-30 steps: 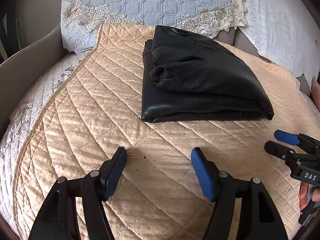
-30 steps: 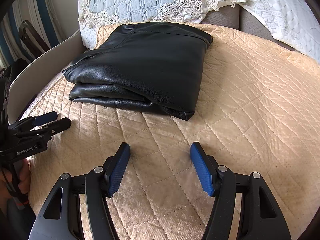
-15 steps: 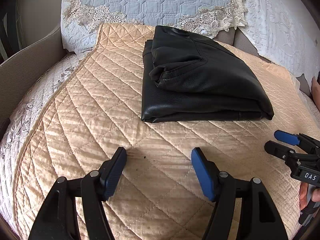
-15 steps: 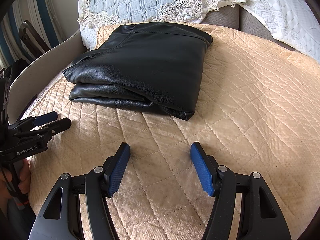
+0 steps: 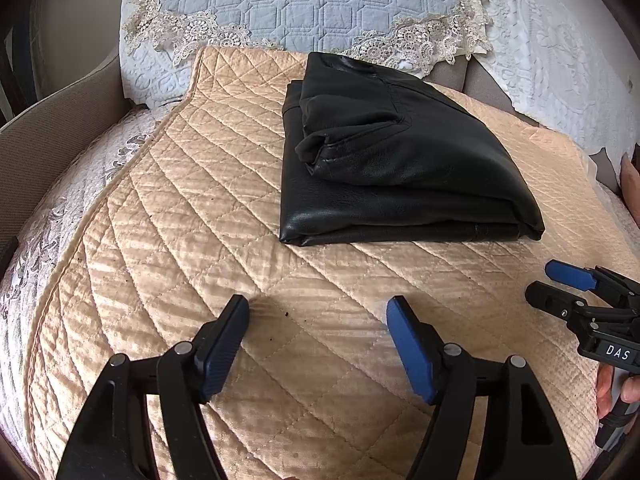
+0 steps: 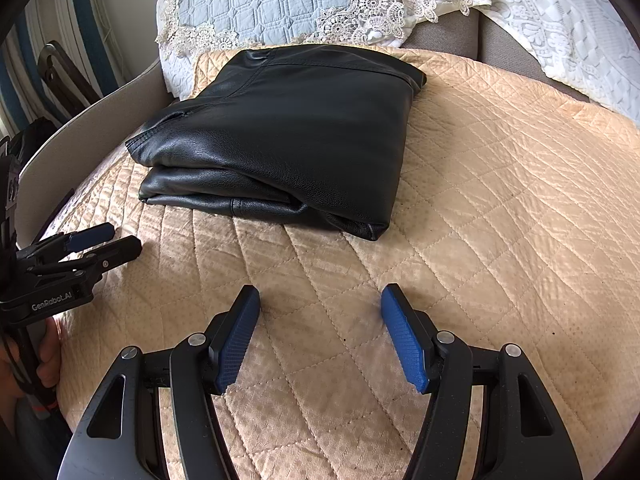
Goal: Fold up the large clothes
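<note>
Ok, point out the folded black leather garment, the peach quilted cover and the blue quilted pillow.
folded black leather garment (image 6: 296,136), right wrist view, top panel.
peach quilted cover (image 5: 180,208), left wrist view, bare part left of the garment.
blue quilted pillow (image 5: 312,4), left wrist view, centre.

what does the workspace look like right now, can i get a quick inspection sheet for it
surface: beige quilted cover spread over a sofa seat, small dark specks on it
job's things: black leather garment folded into a compact stack, lying flat on the cover
clutter: nothing seen
grippers: left gripper open, holding nothing, short of the garment; right gripper open, holding nothing, also short of it
cables: thin dark strands beside the left gripper's handle at the right wrist view's left edge; cannot tell whether they are cables
surroundings: blue quilted cushion with lace trim behind the garment; white textured throw; sofa armrest
</note>
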A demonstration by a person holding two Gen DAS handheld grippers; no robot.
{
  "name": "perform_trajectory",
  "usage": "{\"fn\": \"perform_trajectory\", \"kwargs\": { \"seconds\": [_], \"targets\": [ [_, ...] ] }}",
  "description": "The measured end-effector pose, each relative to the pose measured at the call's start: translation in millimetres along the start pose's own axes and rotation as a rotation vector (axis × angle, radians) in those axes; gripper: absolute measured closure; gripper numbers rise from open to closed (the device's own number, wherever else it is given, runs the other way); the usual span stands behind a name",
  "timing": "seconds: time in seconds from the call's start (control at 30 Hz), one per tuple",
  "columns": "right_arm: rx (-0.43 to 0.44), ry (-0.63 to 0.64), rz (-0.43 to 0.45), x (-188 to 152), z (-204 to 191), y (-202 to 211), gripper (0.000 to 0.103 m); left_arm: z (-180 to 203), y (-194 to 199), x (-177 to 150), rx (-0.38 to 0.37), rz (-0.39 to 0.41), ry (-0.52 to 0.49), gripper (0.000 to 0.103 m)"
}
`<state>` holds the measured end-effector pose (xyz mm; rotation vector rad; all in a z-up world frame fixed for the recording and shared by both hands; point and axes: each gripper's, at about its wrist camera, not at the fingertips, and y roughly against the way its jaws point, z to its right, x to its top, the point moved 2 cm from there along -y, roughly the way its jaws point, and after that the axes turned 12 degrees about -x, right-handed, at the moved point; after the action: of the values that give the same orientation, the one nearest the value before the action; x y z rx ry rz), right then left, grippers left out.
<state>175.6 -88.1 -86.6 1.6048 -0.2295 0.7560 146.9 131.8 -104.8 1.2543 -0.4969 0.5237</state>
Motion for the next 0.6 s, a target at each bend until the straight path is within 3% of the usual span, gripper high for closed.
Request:
{"fn": "perform_trajectory", "kwargs": {
  "seconds": [0.6],
  "targets": [
    [0.000,-0.001,0.000,-0.1,0.0,0.2,0.039,-0.8,-0.3,-0.2,-0.005,-0.005,0.008,0.027]
  ]
}}
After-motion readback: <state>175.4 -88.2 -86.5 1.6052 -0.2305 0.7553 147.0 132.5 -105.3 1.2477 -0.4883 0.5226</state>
